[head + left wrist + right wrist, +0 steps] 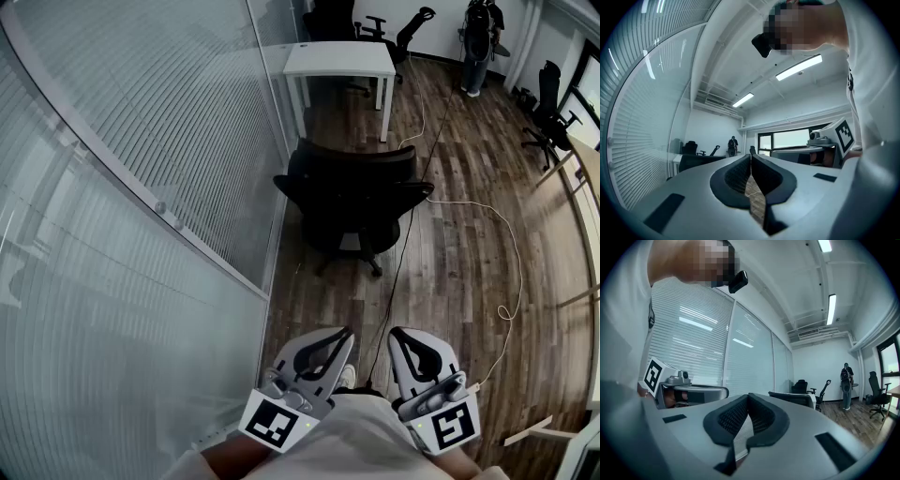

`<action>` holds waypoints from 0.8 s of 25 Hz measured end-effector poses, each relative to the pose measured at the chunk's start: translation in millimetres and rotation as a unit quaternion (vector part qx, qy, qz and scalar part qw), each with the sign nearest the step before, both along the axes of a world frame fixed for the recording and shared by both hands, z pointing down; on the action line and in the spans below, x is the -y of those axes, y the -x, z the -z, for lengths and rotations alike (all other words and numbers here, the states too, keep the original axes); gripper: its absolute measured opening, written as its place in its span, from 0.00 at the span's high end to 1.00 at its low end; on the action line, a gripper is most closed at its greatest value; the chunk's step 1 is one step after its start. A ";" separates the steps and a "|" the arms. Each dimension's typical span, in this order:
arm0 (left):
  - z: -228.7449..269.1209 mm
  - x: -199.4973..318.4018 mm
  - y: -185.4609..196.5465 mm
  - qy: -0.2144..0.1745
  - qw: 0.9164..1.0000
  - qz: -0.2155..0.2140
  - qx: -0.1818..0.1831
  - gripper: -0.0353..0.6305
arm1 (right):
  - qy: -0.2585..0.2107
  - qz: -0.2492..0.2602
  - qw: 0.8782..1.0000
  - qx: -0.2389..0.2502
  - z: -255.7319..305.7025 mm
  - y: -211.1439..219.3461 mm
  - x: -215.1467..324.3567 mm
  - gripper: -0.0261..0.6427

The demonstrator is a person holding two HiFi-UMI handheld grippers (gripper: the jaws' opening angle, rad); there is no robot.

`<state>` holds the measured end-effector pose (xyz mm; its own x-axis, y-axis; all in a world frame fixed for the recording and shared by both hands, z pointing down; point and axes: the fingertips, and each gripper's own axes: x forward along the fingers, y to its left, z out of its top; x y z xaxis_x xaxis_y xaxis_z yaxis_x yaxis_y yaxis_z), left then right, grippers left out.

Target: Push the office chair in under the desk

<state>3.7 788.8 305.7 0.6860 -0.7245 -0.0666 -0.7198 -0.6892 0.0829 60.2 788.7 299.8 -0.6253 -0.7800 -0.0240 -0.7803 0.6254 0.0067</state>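
Two tongs are held low and close to the wearer's body, side by side and apart from each other, and both point forward, level over the wooden floor [459, 281]. The left tongs [348, 331] is fully closed: in the left gripper view its two dark pads meet at the tips and nothing is between them. The right tongs [395, 334] is closed in the same way, the pads together and nothing held.

The office chair [352, 202] is black and stands on the floor in front of both tongs, well apart from them. It is just beside the glass wall [141, 150], which has blinds behind it and runs along the left side of the head view. The chair is not under the bench [339, 58]. This white bench stands further away against the same glass wall, and a strip of bare floor shows between it and the chair. The space under the bench is open.

A thin light cable [513, 262] lies on the floor to the right of the chair in loose curves. A dark cable runs from near the tongs toward the chair base. At the far end of the room a person [478, 42] stands, and another black chair [553, 117] is at the right edge.
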 end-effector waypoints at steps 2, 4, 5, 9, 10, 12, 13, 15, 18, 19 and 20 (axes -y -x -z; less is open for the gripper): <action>-2.2 0.5 -2.2 0.000 1.000 0.001 0.000 0.89 | -0.003 -0.001 1.000 0.000 -1.3 -2.8 0.3 0.92; -4.1 0.5 -5.4 0.000 1.000 0.002 0.001 0.89 | -0.005 -0.002 1.000 0.000 -2.5 -6.6 -0.1 0.92; -5.0 0.3 -7.5 0.001 1.000 0.001 0.002 0.89 | -0.005 -0.003 1.000 0.001 -3.2 -8.9 -0.4 0.92; -4.5 -0.2 -16.1 0.000 1.000 0.004 0.003 0.89 | -0.005 -0.013 1.000 0.005 -3.3 -20.8 0.5 0.92; -4.6 -0.6 -17.6 0.000 1.000 0.005 0.003 0.89 | -0.007 -0.014 1.000 0.006 -2.9 -23.2 0.8 0.92; -6.1 -1.6 -19.6 0.001 1.000 0.006 0.005 0.89 | -0.009 -0.013 1.000 0.006 -3.3 -25.8 0.7 0.92; -7.3 -1.9 -20.0 0.003 1.000 0.007 0.005 0.89 | -0.009 -0.012 1.000 0.006 -3.8 -25.8 0.6 0.92; -9.6 -2.3 -20.4 0.005 1.000 0.008 0.006 0.89 | -0.009 -0.007 1.000 0.009 -4.9 -24.9 0.1 0.91; -12.1 -1.4 -21.5 0.008 1.000 0.010 0.007 0.89 | -0.006 0.000 1.000 0.012 -7.0 -24.2 0.2 0.91; -12.4 -0.4 -21.8 0.009 1.000 0.010 0.007 0.89 | -0.005 0.002 1.000 0.012 -7.4 -24.0 1.2 0.92; -12.4 0.9 -22.1 0.009 1.000 0.010 0.008 0.89 | -0.005 0.003 1.000 0.011 -7.9 -23.7 2.7 0.92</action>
